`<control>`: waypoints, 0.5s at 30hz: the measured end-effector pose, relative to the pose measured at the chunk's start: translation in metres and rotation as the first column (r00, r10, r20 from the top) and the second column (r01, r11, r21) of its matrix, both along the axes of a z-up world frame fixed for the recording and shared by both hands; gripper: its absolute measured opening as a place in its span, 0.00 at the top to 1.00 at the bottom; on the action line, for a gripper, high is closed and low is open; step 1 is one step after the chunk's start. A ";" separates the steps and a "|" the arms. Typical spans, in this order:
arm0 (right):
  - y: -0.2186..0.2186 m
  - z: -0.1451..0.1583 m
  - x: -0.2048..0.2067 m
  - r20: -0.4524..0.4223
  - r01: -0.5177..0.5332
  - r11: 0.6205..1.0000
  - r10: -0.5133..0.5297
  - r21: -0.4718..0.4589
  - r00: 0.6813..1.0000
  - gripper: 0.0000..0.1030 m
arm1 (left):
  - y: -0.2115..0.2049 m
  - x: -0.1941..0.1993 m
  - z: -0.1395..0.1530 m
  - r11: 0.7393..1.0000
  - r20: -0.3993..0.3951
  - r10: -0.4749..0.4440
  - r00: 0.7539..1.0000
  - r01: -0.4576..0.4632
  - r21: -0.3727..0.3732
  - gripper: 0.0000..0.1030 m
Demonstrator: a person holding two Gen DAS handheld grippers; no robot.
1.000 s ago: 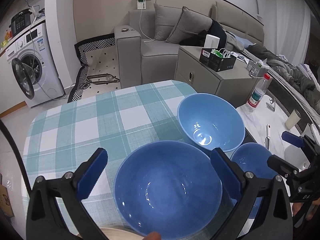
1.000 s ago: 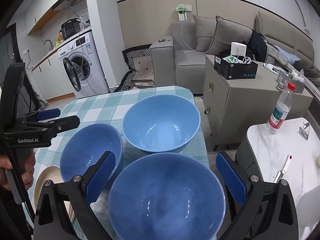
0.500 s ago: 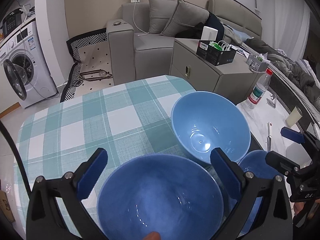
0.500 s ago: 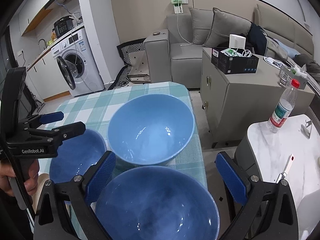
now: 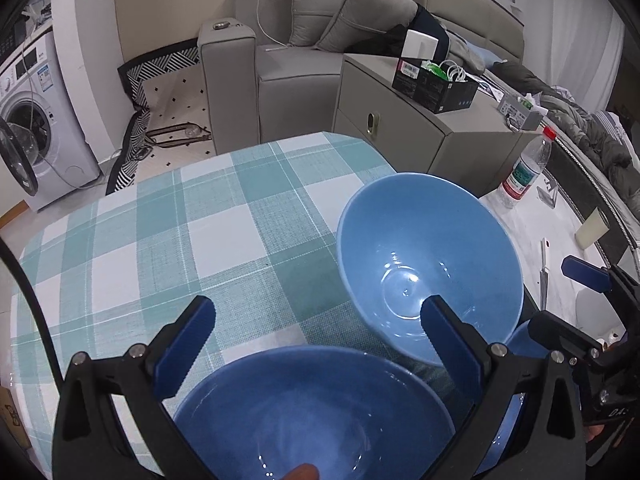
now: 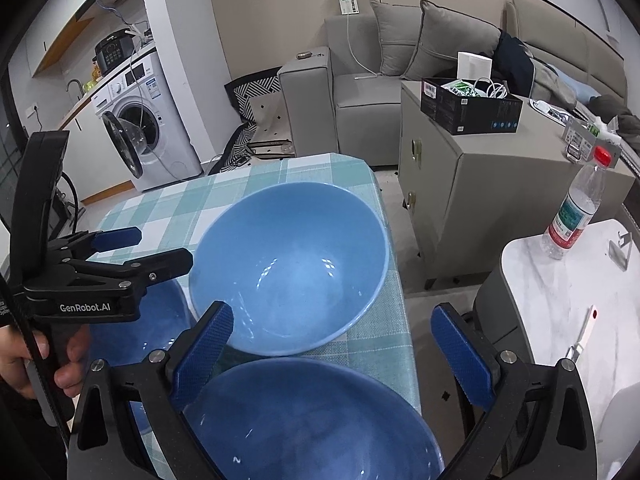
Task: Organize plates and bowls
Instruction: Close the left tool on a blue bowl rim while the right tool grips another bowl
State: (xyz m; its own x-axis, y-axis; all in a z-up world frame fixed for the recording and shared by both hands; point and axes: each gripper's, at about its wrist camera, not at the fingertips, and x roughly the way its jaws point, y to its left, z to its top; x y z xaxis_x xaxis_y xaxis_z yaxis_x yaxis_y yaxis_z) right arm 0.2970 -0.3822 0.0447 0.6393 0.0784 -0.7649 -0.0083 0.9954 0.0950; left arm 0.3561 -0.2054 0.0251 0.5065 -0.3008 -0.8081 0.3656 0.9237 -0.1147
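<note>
Three blue bowls stand on the checked teal tablecloth [image 5: 168, 240]. A light blue bowl [image 5: 424, 264] sits at the far right corner; it also shows in the right wrist view [image 6: 292, 268]. My left gripper [image 5: 316, 340] is open above a darker blue bowl [image 5: 312, 420], jaws spread wide over its far rim. My right gripper [image 6: 332, 348] is open above another dark blue bowl [image 6: 308, 424]. The left gripper also shows in the right wrist view [image 6: 132, 252], over its bowl [image 6: 152, 332].
The table's right edge [image 6: 400, 280] drops off beside the light bowl. A grey cabinet [image 6: 480, 184] with a black box stands beyond. A white marble side table [image 6: 568, 288] holds a water bottle [image 6: 576, 212]. A washing machine [image 5: 32, 128] and sofa [image 5: 304, 60] lie further back.
Both grippers have advanced over their bowls toward the light blue bowl, which now looks larger and nearer. Both stay open.
</note>
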 end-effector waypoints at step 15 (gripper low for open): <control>-0.018 -0.027 0.021 -0.088 0.058 0.998 -0.054 0.039 0.995 0.38 | -0.021 0.017 -0.020 0.999 -0.062 -0.048 0.997 0.049 0.005 0.19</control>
